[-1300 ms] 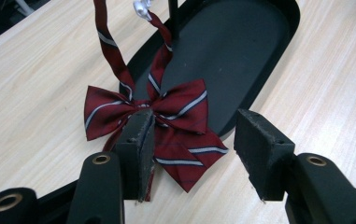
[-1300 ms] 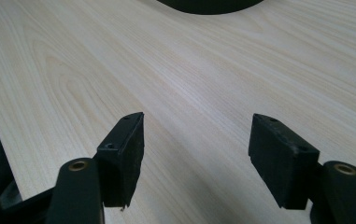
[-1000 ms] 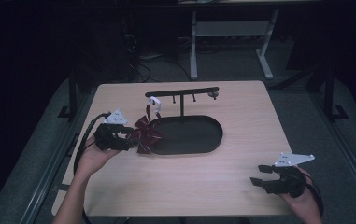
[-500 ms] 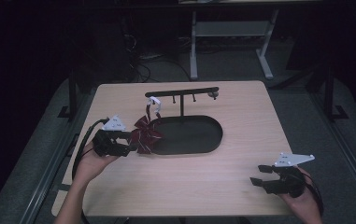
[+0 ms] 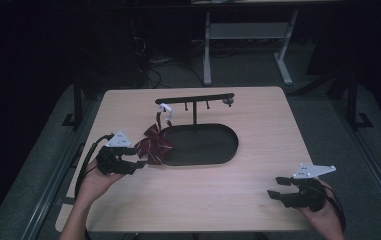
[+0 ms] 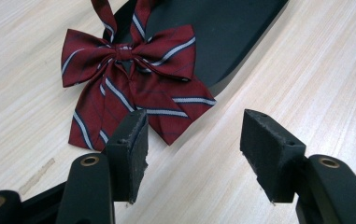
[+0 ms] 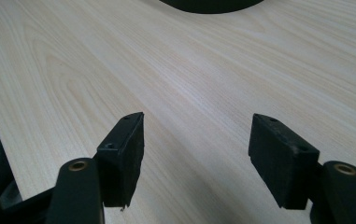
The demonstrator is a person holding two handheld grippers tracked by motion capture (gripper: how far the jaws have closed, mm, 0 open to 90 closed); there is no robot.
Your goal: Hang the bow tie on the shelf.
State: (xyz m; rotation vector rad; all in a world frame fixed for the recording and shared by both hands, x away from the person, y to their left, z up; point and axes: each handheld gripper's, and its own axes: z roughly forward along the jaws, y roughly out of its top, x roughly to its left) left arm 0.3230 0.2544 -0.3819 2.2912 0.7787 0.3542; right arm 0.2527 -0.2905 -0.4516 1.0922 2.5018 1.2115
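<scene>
Striped maroon bow tie (image 6: 133, 88) lying across left end rim of black oval stand base (image 5: 203, 145), near table's (image 5: 228, 200) left edge; left gripper (image 5: 137, 161) just beside it, jaws spread, nothing between; right gripper (image 5: 278, 187) near front right corner, jaws spread, empty.
</scene>
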